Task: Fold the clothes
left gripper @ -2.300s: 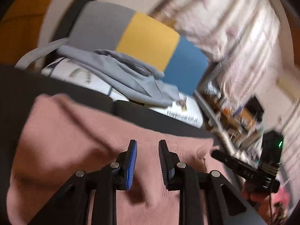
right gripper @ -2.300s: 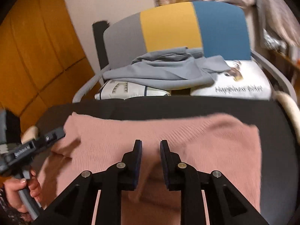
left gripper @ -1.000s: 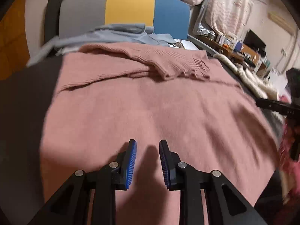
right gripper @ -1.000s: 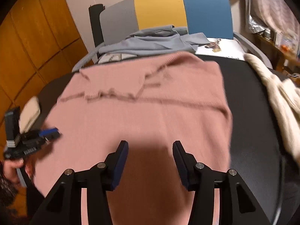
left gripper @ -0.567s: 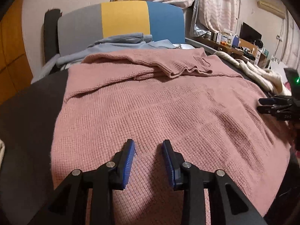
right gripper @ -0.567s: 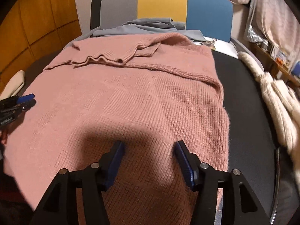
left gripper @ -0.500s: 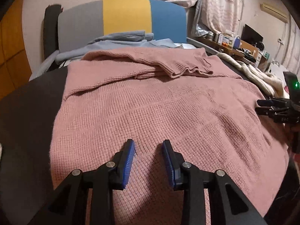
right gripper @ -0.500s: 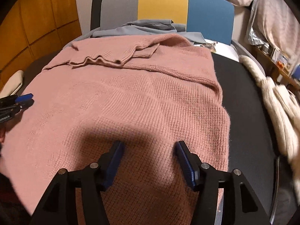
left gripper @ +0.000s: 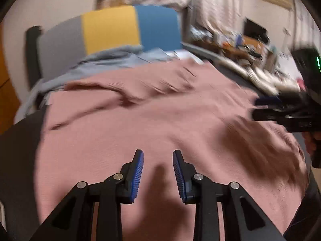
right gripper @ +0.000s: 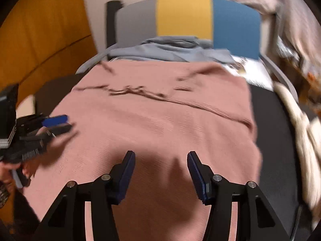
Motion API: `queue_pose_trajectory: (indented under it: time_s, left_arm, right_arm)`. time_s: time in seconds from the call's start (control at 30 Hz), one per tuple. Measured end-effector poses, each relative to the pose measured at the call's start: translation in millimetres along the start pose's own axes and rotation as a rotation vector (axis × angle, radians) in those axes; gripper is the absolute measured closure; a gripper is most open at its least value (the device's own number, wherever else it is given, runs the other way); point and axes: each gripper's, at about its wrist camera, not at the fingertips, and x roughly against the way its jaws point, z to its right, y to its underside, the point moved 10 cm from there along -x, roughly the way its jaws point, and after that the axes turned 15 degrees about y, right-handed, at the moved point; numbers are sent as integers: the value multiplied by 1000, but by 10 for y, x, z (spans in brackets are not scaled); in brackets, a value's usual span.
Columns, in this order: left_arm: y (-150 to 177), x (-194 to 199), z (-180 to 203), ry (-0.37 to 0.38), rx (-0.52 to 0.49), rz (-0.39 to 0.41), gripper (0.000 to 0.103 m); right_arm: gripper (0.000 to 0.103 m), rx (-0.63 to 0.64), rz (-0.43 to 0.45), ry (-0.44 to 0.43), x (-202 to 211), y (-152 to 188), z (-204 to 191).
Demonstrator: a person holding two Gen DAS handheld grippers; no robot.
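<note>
A pink knit sweater [left gripper: 160, 120] lies spread flat on a dark table [left gripper: 18, 150], its far part folded over in loose wrinkles. My left gripper [left gripper: 158, 152] hovers over the sweater's near middle. Its jaws are closing, with a gap between the blue pads and nothing in it. In the right wrist view the sweater [right gripper: 160, 120] fills the centre. My right gripper [right gripper: 160, 153] hangs above it, jaws wide apart and closing, with nothing between them. Each gripper shows in the other's view: the right gripper [left gripper: 260, 108] at the sweater's right edge, the left gripper [right gripper: 60, 123] at its left edge.
Behind the table stands a chair [left gripper: 110, 26] with a grey, yellow and blue back and a grey garment [left gripper: 112, 58] heaped on its seat. A cream knit garment [right gripper: 297, 120] lies along the table's right side. Bare dark tabletop [right gripper: 270, 140] flanks the sweater.
Both hands have swung inward over the sweater, so each gripper reaches further into the other's view. The pictures are now blurred by motion. The right jaws have narrowed a little.
</note>
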Motion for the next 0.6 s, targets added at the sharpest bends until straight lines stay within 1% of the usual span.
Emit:
queue_pose_trajectory:
  time_s: [0.03,0.07,0.1,0.13,0.23,0.27,0.3,0.37,0.4,0.43,0.47,0.53,0.6]
  left_arm:
    - [76,-73,50,-4,-3,-28,72]
    - [101,-61,70,-25,-11,-22,72]
    - [140,-39,78,-34,-9,-20,72]
    - [208,4,60,-16,12,-25,72]
    - [398,199,-49,14,63,-29,67]
    - [497,306,-132,18,92,-22,65]
    - [575,386,-186,33,115,-10,64]
    - [720,555,-238,72,140,30,69]
    - [803,646,-233,66,128,40,71]
    - [881,728,-228,57,112,47,71]
    - [944,786,-221,43,86,51,71]
    - [1051,891,-197,23,50,59,70]
    - [1101,1012,-161,15,46,68,70]
  right_arm:
    - [55,19,-13,-25,-83,32,-144]
    - [59,39,-31,-37,-170,92,-244]
    - [67,73,-52,-25,-251,181,-300]
    - [68,101,-68,-13,-311,263,-339]
    - [68,106,-37,-4,-197,415,-223]
    - [68,92,-44,-2,-155,480,-137]
    - [68,75,-50,-2,-110,549,-50]
    - [68,11,-55,-28,16,704,100]
    - [68,-25,-57,-41,81,780,169]
    - [68,-48,-63,-30,133,873,250]
    - [71,-49,-57,-27,173,910,288]
    - [71,-53,-49,-35,280,1007,333]
    - [71,-48,-54,-32,407,1081,332]
